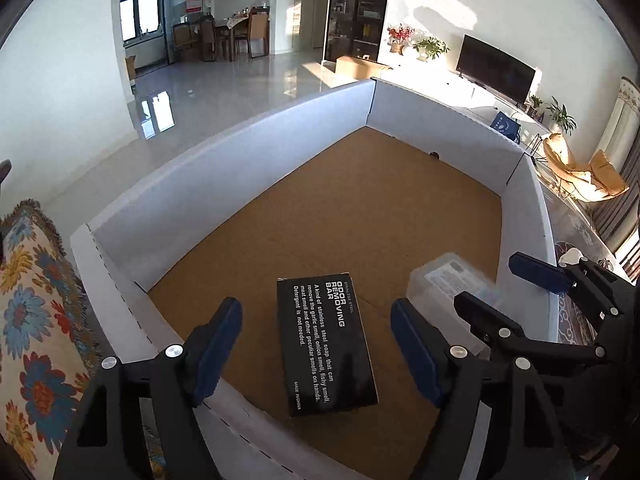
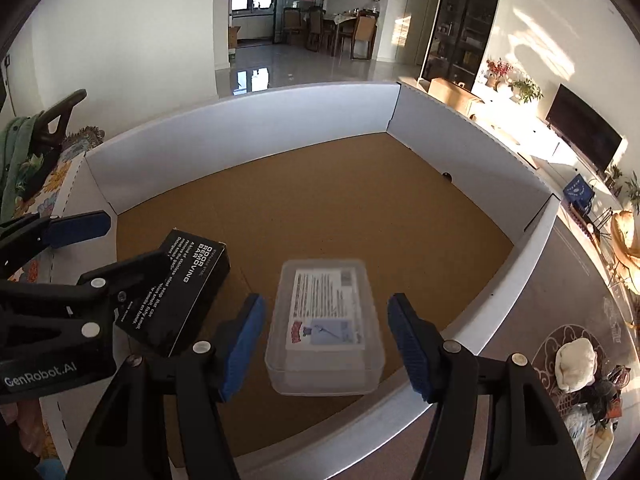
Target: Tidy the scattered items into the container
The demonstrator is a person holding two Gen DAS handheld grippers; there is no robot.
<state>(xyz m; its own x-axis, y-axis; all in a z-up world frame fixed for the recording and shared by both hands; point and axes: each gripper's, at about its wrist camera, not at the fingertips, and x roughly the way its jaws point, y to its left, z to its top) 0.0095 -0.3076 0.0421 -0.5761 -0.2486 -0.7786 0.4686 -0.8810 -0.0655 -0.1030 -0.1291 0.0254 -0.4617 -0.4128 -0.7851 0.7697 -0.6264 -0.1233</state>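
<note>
Left gripper (image 1: 316, 350) open over black carton (image 1: 326, 344), flat on tray (image 1: 224, 184) floor. Right gripper (image 2: 324, 350) open around clear plastic case (image 2: 325, 326), pads clear. We judge both light, stiff; case slippery, take long sides.

A home living room: ahead of the hand-held gripper (image 1: 316, 350) stand a dining table (image 1: 232, 26), television (image 1: 496, 68) and potted plants (image 1: 430, 46).

Black box (image 1: 326, 344): "STAINLESS STEEL ODOR REMOVING BAR", soap description, "MADE IN CHINA"; left gripper (image 2: 92, 248) housing: "GenRobot.AI"; clear plastic case (image 2: 326, 328) label: print unreadable.
</note>
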